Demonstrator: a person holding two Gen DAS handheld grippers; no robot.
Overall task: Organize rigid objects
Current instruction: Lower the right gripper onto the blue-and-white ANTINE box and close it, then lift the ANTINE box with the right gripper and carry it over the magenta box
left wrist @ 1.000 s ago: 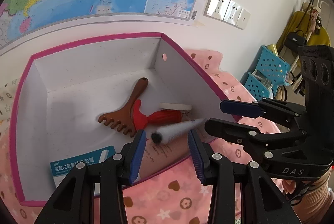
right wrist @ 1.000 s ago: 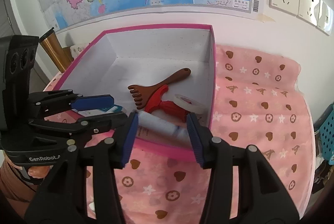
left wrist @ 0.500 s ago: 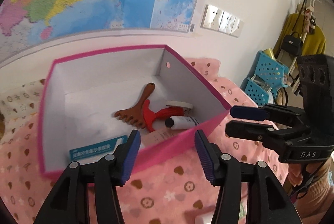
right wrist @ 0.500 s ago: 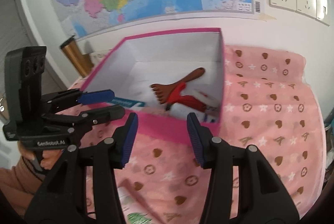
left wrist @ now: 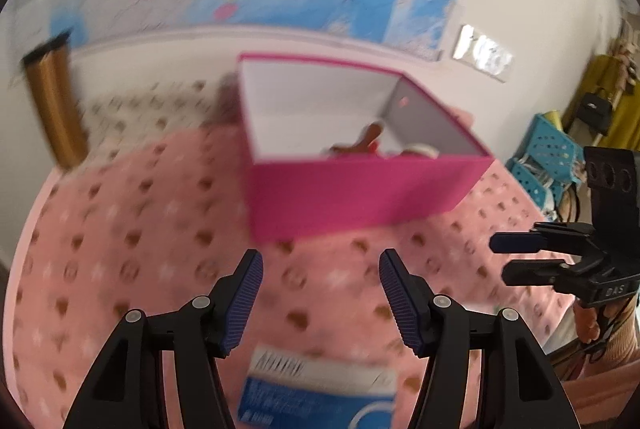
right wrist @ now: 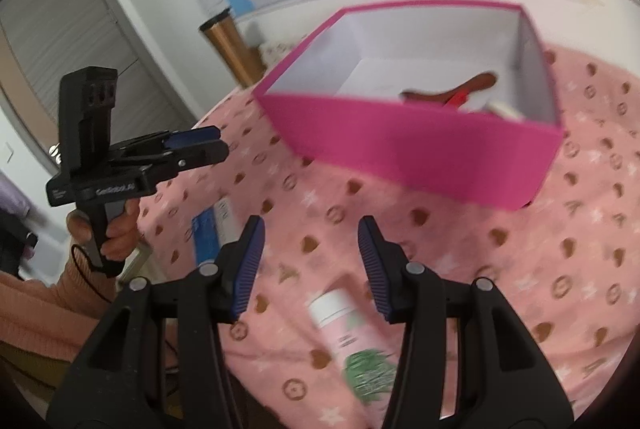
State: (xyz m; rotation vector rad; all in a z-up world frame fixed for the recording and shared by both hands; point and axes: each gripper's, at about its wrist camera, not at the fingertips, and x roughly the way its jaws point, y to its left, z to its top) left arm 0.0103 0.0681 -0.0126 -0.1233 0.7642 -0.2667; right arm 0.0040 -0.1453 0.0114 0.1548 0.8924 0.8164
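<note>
A pink box (left wrist: 360,197) with a white inside stands on the pink patterned cloth; it also shows in the right wrist view (right wrist: 420,157). A brown wooden rake-shaped tool (right wrist: 452,91), a red tool and a tape roll (right wrist: 506,109) lie in it. My left gripper (left wrist: 320,293) is open and empty, above a blue and white carton (left wrist: 320,393) lying on the cloth. My right gripper (right wrist: 310,265) is open and empty, above a pink and green tube (right wrist: 352,341). The same carton (right wrist: 210,229) lies left of the tube.
A copper-coloured tumbler (left wrist: 54,105) stands at the back left near the wall; it also shows in the right wrist view (right wrist: 230,49). Blue baskets (left wrist: 548,157) are off the table to the right. The table edge (right wrist: 152,269) runs at the lower left.
Both grippers have pulled back from over the box toward the table's front. The carton and the tube have come into view below them. The box's contents have not moved.
</note>
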